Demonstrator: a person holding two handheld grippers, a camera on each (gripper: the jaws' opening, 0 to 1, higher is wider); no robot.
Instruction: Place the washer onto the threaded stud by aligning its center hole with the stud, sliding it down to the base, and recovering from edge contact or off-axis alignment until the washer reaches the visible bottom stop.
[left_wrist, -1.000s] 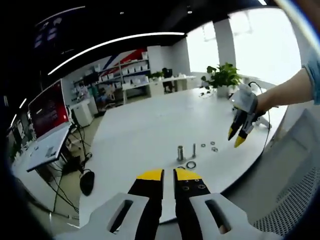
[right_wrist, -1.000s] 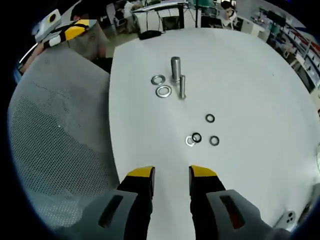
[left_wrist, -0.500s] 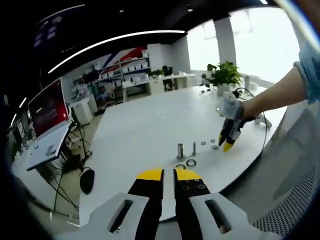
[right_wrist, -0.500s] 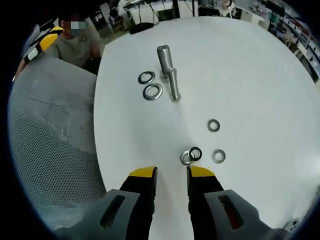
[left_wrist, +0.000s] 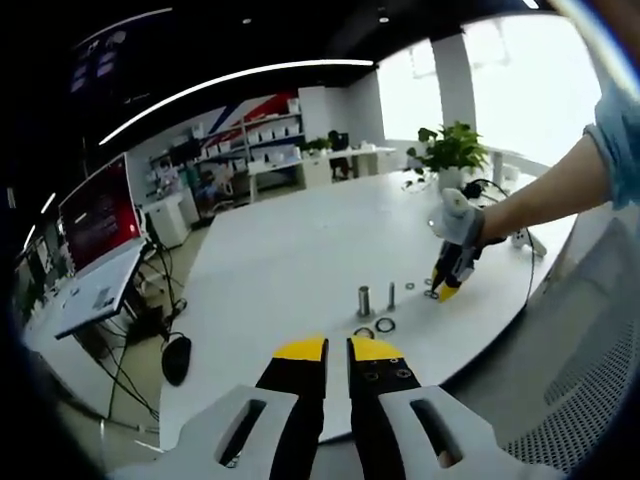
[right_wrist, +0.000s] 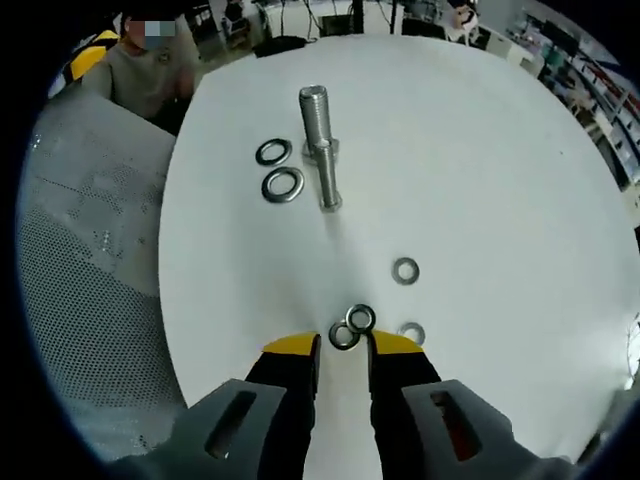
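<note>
On the white round table (right_wrist: 480, 150) stand a thick threaded stud (right_wrist: 314, 108) and a thinner stud (right_wrist: 327, 175). Two large washers (right_wrist: 282, 184) lie to their left. My right gripper (right_wrist: 343, 345) is open and low over the table, with a dark small washer (right_wrist: 343, 337) lying between its yellow tips and a bright washer (right_wrist: 360, 319) just beyond. Two more small washers (right_wrist: 405, 270) lie to the right. In the left gripper view the right gripper (left_wrist: 447, 287) hangs right of the studs (left_wrist: 364, 300). My left gripper (left_wrist: 337, 350) is shut, hovering off the table's near edge.
A grey mesh chair back (right_wrist: 80, 260) sits left of the table, with a person (right_wrist: 140, 70) behind it. A potted plant (left_wrist: 447, 152) and cables rest on the far side. A monitor on a desk (left_wrist: 95, 215) stands at the left across the room.
My right gripper has moved forward and down to the small washers, and its jaws have narrowed around the dark one. The left gripper has stayed still.
</note>
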